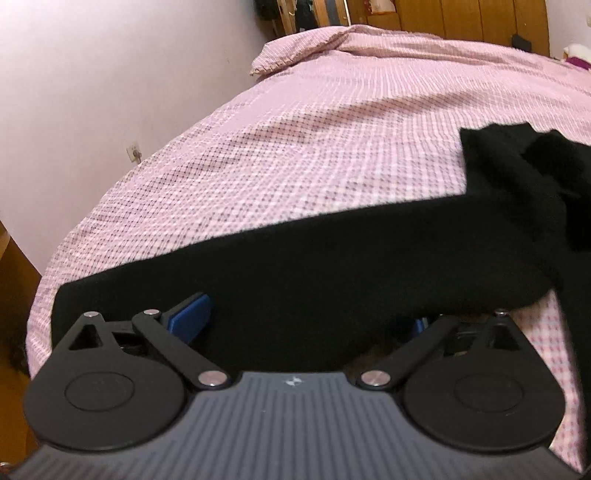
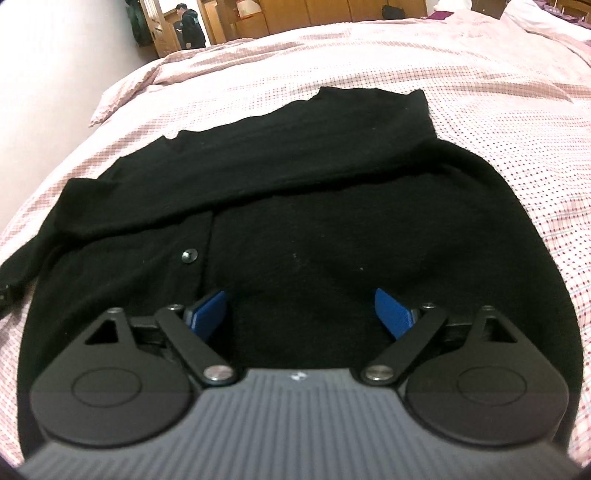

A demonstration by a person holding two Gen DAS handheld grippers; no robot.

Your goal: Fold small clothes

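Note:
A black knit cardigan (image 2: 314,229) lies on the pink checked bed cover (image 2: 498,110), with one sleeve folded across its chest and a black button (image 2: 190,255) on its front. My right gripper (image 2: 301,314) is open, its blue pads spread wide just above the cardigan's near part. In the left wrist view a sleeve or edge of the same cardigan (image 1: 332,266) is draped across my left gripper (image 1: 306,325). Its blue pads (image 1: 190,314) stand wide apart with the cloth lying over them. The right pad is mostly hidden.
The bed cover (image 1: 314,129) stretches far ahead. A white wall (image 1: 92,92) with a socket runs along the left. Wooden wardrobes (image 1: 461,18) stand at the back. A person in dark clothes (image 2: 190,26) stands in a far doorway. A pillow (image 2: 546,14) lies far right.

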